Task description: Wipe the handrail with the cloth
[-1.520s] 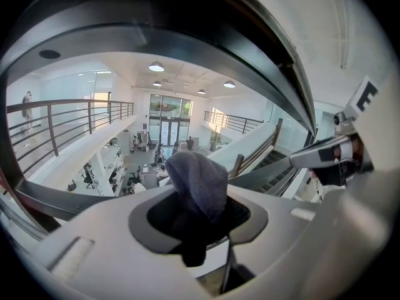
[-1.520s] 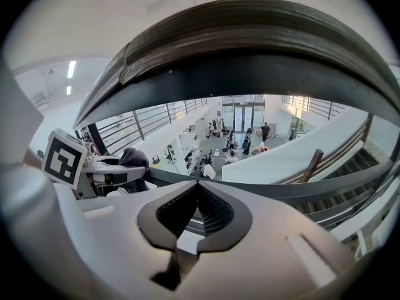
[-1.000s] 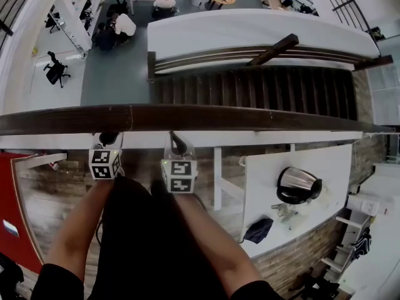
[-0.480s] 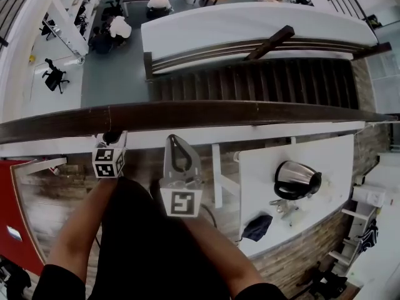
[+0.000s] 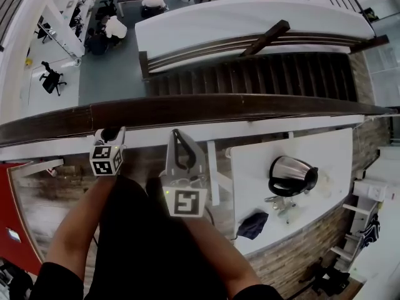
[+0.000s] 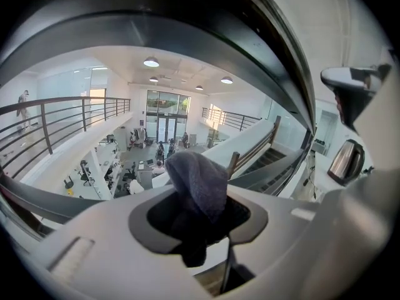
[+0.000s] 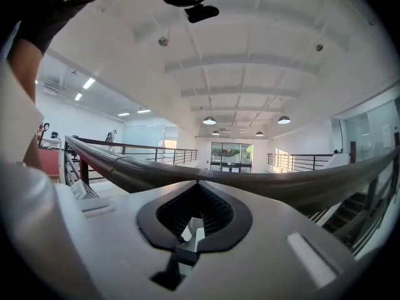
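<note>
Left fingers [image 6: 87, 242] were clamped on the dark grey cloth [image 6: 197, 180], which bulged up bunched from between them. Left gripper [image 5: 110, 136] sat at the near edge of the handrail [image 5: 250, 108]; cloth-to-rail contact couldn't be confirmed. Right gripper [image 5: 179, 136] was closed tip to tip with nothing in it, pointing at the rail from just beside it. Kettle [image 5: 292, 177] stood on the white table [image 5: 331, 158] to the right.

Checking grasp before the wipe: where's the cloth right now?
The cloth is clamped in the left gripper, poking up between its jaws in the left gripper view; in the head view that gripper sits left, just below the handrail.
</note>
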The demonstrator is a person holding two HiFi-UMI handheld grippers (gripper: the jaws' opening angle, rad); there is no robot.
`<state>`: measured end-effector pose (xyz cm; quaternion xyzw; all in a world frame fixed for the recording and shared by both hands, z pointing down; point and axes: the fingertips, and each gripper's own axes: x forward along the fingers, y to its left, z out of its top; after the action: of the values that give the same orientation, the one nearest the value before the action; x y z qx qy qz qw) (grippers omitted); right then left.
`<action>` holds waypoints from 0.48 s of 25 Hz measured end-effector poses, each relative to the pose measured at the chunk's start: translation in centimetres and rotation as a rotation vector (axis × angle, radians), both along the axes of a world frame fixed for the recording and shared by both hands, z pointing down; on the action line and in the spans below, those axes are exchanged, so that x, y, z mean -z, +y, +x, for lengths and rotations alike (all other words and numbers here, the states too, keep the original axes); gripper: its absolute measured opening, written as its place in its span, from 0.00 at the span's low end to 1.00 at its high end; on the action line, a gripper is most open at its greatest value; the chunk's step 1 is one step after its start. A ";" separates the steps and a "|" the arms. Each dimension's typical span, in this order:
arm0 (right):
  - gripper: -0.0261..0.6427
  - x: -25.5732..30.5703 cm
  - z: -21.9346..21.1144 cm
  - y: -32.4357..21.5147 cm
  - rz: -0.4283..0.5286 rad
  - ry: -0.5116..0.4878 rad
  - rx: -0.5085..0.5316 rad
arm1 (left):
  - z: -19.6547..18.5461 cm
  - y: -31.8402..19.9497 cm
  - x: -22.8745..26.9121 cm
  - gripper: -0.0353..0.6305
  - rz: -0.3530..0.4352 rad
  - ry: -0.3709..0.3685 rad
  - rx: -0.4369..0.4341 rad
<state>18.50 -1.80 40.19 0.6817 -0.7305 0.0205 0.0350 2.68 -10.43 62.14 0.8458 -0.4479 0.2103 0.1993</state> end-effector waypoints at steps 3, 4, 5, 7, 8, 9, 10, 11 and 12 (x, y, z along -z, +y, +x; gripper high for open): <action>0.04 -0.3 1.1 0.2 -0.006 0.007 -0.017 | 0.9 0.1 0.1 0.25 0.000 -0.004 -0.010; 0.04 -0.4 1.4 0.3 -0.008 0.005 -0.022 | 1.4 0.2 0.1 0.25 -0.001 -0.007 -0.021; 0.04 -0.5 1.7 0.4 -0.010 0.002 -0.028 | 1.8 0.2 0.0 0.25 -0.001 -0.009 -0.030; 0.04 -0.5 2.2 0.6 -0.008 0.003 -0.040 | 2.4 0.3 -0.1 0.25 -0.002 -0.007 -0.034; 0.04 -0.5 2.4 0.7 -0.009 0.006 -0.045 | 2.6 0.3 0.0 0.25 -0.004 -0.001 -0.026; 0.04 -0.5 2.7 0.8 -0.012 0.006 -0.050 | 2.6 0.2 0.1 0.25 -0.009 0.008 -0.012; 0.04 -0.5 3.0 0.8 -0.018 0.004 -0.056 | 2.6 0.1 0.1 0.25 -0.015 0.017 0.006; 0.04 -0.6 3.3 0.9 -0.025 0.000 -0.061 | 2.6 0.0 0.2 0.25 -0.020 0.023 0.021; 0.04 -0.8 3.6 1.0 -0.033 -0.003 -0.066 | 2.6 0.0 0.2 0.25 -0.022 0.026 0.029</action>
<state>22.08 -0.76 40.97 0.7049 -0.7071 0.0345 0.0445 5.32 -10.41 61.94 0.8395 -0.4553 0.2013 0.2176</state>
